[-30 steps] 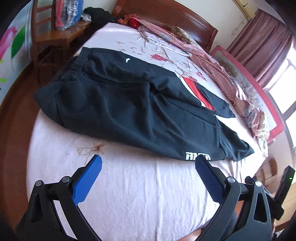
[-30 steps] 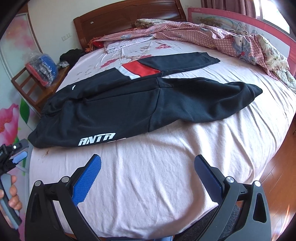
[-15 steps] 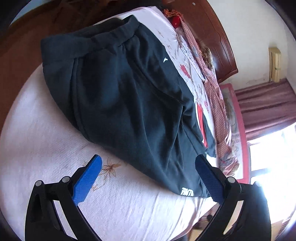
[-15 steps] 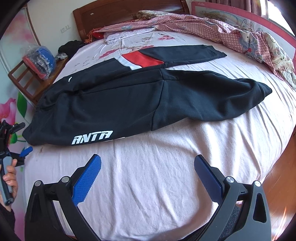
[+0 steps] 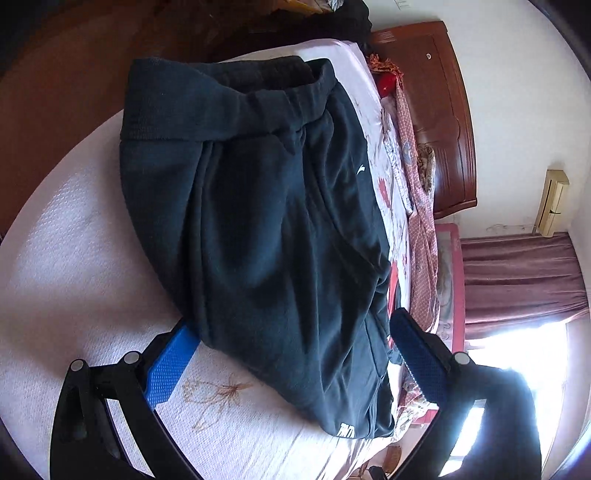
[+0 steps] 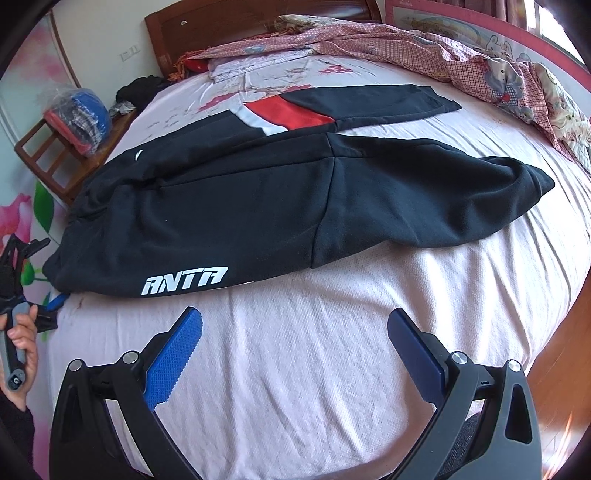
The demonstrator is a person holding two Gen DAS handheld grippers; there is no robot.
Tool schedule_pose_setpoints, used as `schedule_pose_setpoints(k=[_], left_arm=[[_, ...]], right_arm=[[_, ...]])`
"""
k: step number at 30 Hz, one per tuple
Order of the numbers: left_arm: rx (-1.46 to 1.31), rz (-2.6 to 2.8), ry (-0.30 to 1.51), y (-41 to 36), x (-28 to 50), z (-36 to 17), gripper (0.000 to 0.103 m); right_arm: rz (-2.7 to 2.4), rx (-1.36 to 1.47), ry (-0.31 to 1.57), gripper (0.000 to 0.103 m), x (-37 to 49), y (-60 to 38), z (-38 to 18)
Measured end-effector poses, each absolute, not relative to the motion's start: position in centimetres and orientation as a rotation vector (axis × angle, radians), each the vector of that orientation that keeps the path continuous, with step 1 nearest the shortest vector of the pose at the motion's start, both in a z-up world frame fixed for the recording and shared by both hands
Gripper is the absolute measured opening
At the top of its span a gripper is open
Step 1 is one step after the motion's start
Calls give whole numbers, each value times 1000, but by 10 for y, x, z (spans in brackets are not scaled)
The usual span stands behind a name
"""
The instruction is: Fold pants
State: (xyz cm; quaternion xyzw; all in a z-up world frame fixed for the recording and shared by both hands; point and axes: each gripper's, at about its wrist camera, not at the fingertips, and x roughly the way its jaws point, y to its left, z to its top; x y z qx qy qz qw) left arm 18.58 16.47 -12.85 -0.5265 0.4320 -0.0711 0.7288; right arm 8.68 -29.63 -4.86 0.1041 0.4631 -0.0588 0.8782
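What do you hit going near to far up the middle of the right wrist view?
right gripper → bare bedsheet → black pants → red panel on the far leg → floral pillow → wooden headboard.

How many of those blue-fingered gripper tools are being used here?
2. The right gripper hangs open over the bare pink sheet, short of the black pants. The left gripper, held in a hand, is open at the pants' waist end.
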Motion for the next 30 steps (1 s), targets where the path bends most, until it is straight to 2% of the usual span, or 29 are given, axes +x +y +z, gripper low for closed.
schedule_pose_setpoints(k=[9, 11, 13, 14, 16, 25, 30], left_arm=[[-1139, -157, 903, 162, 206, -122, 99], [-1079, -127, 912, 164, 199, -119, 78], [-1040, -103, 942, 166, 201, -121, 39], [-1045, -100, 952, 171, 196, -127, 30], [-1068, -104, 963, 176, 196, -133, 19], [-987, -105, 961, 174, 202, -126, 14], [-972, -127, 958, 174, 202, -120, 14]], right_arm=[[-146, 267, 983, 100, 84, -313, -53], [-167, 331, 1000, 100, 81, -333, -57], [-185, 435, 1003, 100, 77, -361, -62], [-209, 491, 992, 100, 74, -378, -64], [-255, 592, 987, 100, 73, -412, -68], [-218, 1082, 820, 100, 86, -515, -93], [-265, 1186, 756, 99, 88, -539, -102]])
